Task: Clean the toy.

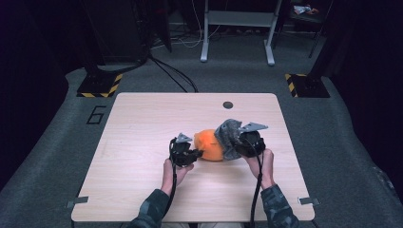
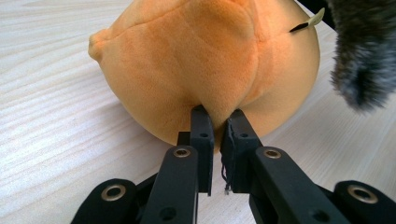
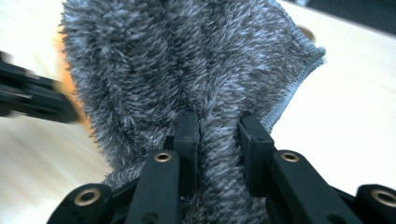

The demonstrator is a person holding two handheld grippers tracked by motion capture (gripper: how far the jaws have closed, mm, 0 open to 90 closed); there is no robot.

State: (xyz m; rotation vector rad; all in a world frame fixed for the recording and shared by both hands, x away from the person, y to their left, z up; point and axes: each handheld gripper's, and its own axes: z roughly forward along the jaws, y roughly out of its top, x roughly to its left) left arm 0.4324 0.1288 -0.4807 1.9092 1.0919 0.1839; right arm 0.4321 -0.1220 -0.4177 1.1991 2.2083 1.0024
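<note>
My left tongs (image 2: pixel 217 122) pinch a fold of the orange plush (image 2: pixel 210 60), which rests mid-surface (image 1: pixel 142 128); its far side is hidden behind its own bulk. My right tongs (image 3: pixel 219 135) clamp a bunched grey cloth (image 3: pixel 187 60) that hangs beside the plush, covering most of what lies beyond. From above, the cloth (image 1: pixel 227 135) masks the plush's (image 1: pixel 209 145) right edge, and whether they touch I cannot tell.

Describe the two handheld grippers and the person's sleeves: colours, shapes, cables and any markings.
Both the left gripper and the right gripper are black, each with two flat, blocky jaws on hinged links with round metal-ringed pivot holes. Each carries a grey three-cornered plate on top and trails a black cable back along the forearm. No markings are legible. The sleeves are a dark camouflage pattern.
</note>
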